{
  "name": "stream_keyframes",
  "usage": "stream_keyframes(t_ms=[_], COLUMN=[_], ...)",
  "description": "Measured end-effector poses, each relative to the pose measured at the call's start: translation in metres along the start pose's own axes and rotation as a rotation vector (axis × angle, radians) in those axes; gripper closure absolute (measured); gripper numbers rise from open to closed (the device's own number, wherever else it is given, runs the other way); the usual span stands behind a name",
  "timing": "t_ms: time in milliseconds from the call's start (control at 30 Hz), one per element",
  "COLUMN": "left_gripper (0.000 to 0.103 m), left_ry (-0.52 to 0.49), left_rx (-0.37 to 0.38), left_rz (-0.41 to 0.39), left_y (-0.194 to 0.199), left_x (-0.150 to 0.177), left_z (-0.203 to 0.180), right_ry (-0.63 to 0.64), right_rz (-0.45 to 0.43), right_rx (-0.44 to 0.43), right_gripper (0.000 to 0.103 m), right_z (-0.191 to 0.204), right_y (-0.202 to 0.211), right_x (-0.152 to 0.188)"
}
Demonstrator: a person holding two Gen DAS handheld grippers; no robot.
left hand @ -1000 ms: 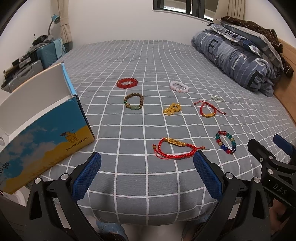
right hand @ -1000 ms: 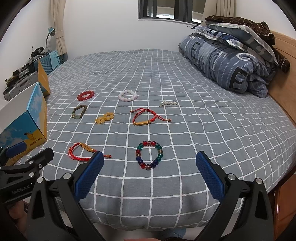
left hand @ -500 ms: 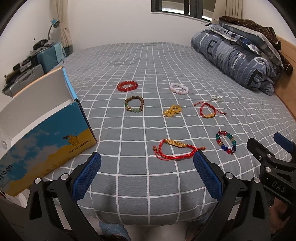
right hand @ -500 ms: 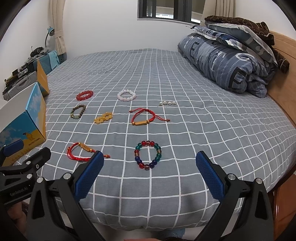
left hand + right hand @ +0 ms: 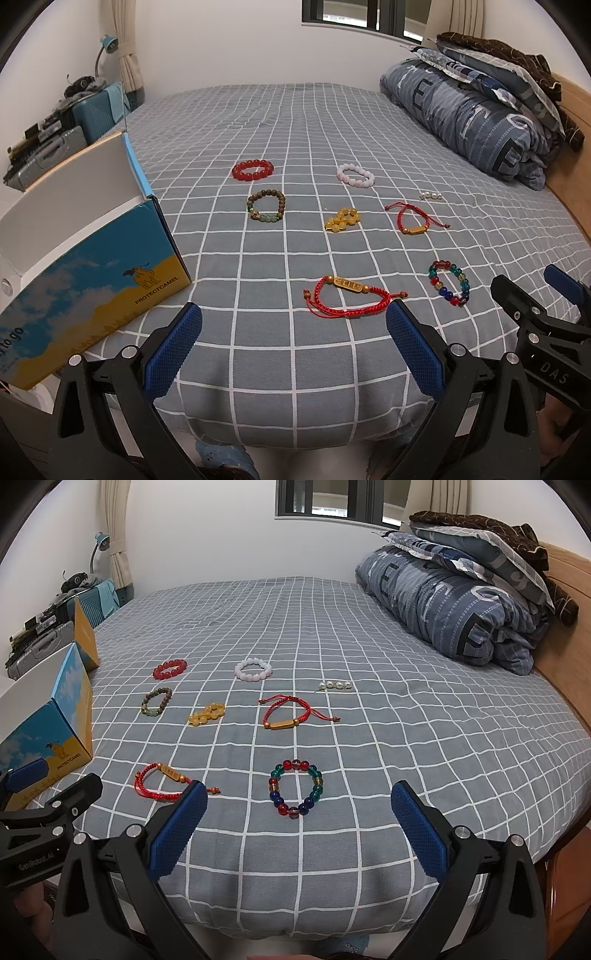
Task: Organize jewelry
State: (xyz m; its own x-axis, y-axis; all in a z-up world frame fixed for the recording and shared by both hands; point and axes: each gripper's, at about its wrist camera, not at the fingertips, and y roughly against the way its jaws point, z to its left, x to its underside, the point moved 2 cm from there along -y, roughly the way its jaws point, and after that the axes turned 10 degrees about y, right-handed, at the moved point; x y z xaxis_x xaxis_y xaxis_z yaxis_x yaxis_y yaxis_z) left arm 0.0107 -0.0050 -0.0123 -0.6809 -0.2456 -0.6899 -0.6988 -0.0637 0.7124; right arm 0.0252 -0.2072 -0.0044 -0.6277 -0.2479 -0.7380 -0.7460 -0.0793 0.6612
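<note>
Several bracelets lie on a grey checked bed. Nearest the left gripper (image 5: 293,332) is a red cord bracelet with a gold plate (image 5: 349,297). Nearest the right gripper (image 5: 299,812) is a multicoloured bead bracelet (image 5: 295,792). Further back lie a second red cord bracelet (image 5: 288,714), yellow beads (image 5: 341,218), a brown-green bead bracelet (image 5: 266,206), a red bead bracelet (image 5: 253,170), a white bead bracelet (image 5: 355,175) and a pearl piece (image 5: 334,685). An open blue-yellow box (image 5: 88,273) stands at the left. Both grippers are open and empty, above the bed's near edge.
A folded blue duvet (image 5: 476,110) with pillows lies at the far right by the wooden headboard (image 5: 569,642). Suitcases and clutter (image 5: 55,144) stand past the bed's left side. The bed's front edge (image 5: 295,417) drops off just under the grippers.
Both grippers have risen and tilted slightly, so the bed and bracelets sit a little lower in view. Nothing on the bed has moved.
</note>
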Motion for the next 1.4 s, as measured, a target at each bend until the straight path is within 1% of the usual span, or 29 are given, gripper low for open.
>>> stream_keyframes(t_ms=[133,267,367,500,600,767,867,967,1100,1233,1300,1400], left_gripper=[0.006,0.006,0.006,0.006,0.006,0.006,0.006,0.006,0.006,0.006,0.006,0.006], left_ry=[0.008,0.014,0.010,0.023,0.019,0.011,0.027,0.046,0.057,0.081,0.077,0.044], left_rx=[-0.003,-0.004,-0.014,-0.017,-0.030,-0.058,-0.073,-0.055,-0.108,-0.110,-0.112,-0.132], left_rz=[0.003,0.001,-0.007,-0.007,0.001,0.058,0.124,0.188,0.234,0.279,0.285,0.256], left_y=[0.000,0.003,0.004,-0.003,-0.019,-0.067,-0.106,-0.140,-0.179,-0.201,-0.206,-0.210], left_x=[-0.002,-0.014,-0.033,-0.064,-0.088,-0.120,-0.130,-0.130,-0.128,-0.123,-0.121,-0.119], left_z=[-0.001,-0.005,-0.009,-0.012,-0.017,-0.021,-0.019,-0.015,-0.005,0.003,0.003,0.001], right_ry=[0.004,-0.011,-0.028,-0.016,0.001,0.012,0.019,0.024,0.030,-0.002,-0.004,-0.009], right_rz=[-0.015,-0.042,-0.056,-0.056,-0.023,0.068,0.135,0.192,0.259,0.313,0.331,0.356], right_rx=[0.010,0.019,0.018,0.022,0.016,-0.017,-0.054,-0.081,-0.114,-0.145,-0.143,-0.156], right_gripper=[0.007,0.007,0.007,0.007,0.007,0.007,0.007,0.007,0.007,0.007,0.009,0.015], right_z=[-0.002,-0.011,-0.020,-0.024,-0.024,-0.024,-0.020,-0.016,-0.008,-0.007,-0.008,-0.008], right_y=[0.004,0.013,0.018,0.015,-0.003,-0.055,-0.095,-0.131,-0.168,-0.195,-0.200,-0.208], right_x=[-0.003,-0.019,-0.040,-0.068,-0.089,-0.110,-0.112,-0.109,-0.103,-0.096,-0.092,-0.088])
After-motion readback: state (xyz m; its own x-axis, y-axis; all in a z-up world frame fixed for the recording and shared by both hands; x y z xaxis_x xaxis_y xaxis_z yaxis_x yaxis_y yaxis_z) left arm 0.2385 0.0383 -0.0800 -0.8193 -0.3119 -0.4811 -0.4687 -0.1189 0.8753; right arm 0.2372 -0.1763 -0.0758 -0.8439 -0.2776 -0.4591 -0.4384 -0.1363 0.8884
